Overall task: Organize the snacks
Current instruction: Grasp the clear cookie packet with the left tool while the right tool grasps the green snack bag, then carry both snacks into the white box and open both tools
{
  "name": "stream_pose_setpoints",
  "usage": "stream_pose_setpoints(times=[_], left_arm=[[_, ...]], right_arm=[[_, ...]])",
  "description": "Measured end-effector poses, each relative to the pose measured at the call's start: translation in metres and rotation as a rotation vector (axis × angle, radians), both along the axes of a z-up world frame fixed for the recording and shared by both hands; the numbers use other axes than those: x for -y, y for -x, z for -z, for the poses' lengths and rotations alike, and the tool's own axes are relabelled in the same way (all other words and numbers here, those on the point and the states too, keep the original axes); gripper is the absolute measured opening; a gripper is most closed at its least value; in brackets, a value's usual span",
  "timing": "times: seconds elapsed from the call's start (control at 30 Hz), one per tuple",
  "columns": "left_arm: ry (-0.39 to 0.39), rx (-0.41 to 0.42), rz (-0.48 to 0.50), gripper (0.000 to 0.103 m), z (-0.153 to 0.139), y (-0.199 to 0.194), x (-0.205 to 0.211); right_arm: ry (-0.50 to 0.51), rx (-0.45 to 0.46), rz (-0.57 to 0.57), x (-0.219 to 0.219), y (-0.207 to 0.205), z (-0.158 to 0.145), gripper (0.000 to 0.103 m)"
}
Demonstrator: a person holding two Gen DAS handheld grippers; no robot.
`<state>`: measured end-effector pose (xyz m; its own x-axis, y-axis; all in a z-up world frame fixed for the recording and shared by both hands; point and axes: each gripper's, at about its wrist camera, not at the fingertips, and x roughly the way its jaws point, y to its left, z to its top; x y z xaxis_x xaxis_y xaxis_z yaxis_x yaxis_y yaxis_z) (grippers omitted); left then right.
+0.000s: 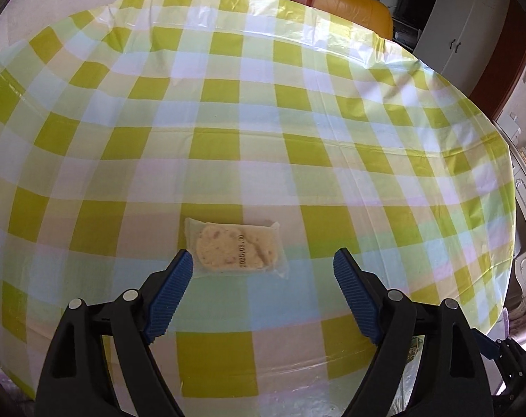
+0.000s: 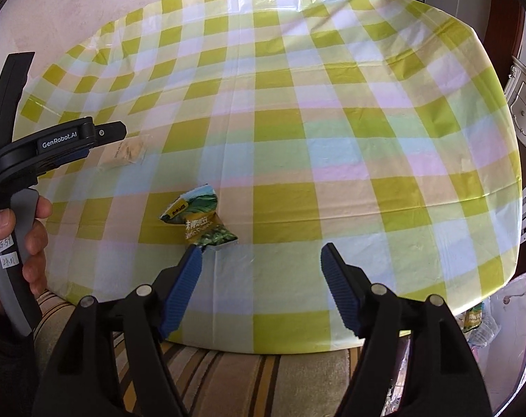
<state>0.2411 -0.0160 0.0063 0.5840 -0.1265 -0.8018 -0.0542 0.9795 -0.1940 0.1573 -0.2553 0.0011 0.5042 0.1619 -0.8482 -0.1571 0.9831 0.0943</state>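
A: Item one, clear-wrapped biscuit [image 1: 235, 249]. Location?

B: Flat on the checked desk [image 1: 263, 121], toward its near edge, left of centre. Long axis runs roughly along that near edge. Pale round biscuit in a see-through sleeve, a date stamp printed across it.

A: Bearing from the left claw [image 1: 263, 264]?

B: Just ahead of the tips and toward the left one; the left blue pad [image 1: 172, 292] overlaps the packet's corner in the wrist view, contact not certain. The claw stands released, nothing gripped. In my judgement it must shift a little left to straddle the short width.

A: Item two?

B: Green snack pouch [image 2: 199, 224], crumpled, printed with leaves and lettering, lying on the desk near its near edge, long axis slanting from far-left to near-right.

A: Bearing from the right claw [image 2: 261, 253]?

B: Ahead and left; the left pad's tip [image 2: 190, 271] sits at the pouch's near end. Released as well, holding nothing.

A: Nearer hand per item?

B: Left claw to the biscuit, right claw to the pouch. A hand [image 2: 16, 243] grips the left tool's handle.
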Motion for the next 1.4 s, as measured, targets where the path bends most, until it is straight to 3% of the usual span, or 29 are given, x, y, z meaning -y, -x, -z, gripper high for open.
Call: stream_pose_setpoints(times=[0.3,0.63,0.9,0.97,1.0,1.13,1.4], left_arm=[[0.004,-0.022,-0.025,0.089,0.015,-0.001,-0.022],[-0.110,-0.063,0.036,0.094,0.035,-0.017,-0.003],[-0.142,-0.106,0.017,0.096,0.045,-0.032,0.003],[-0.161,-0.107,0.013,0.087,0.045,-0.034,0.004],[-0.193,-0.106,0.011,0.082,0.045,-0.033,0.006],[-0.195,-0.096,0.015,0.067,0.041,-0.031,0.006],[-0.197,-0.082,0.025,0.059,0.037,-0.026,0.006]], right_arm=[[0.047,-0.018,-0.108,-0.038,-0.016,0.012,0.071],[0.094,-0.048,-0.137,-0.057,-0.033,0.028,0.070],[0.103,-0.066,-0.132,-0.058,-0.040,0.035,0.046],[0.104,-0.060,-0.131,-0.058,-0.040,0.035,0.038],[0.104,-0.058,-0.131,-0.058,-0.041,0.035,0.037],[0.104,-0.054,-0.132,-0.058,-0.040,0.035,0.035],[0.104,-0.044,-0.121,-0.057,-0.038,0.034,0.033]])
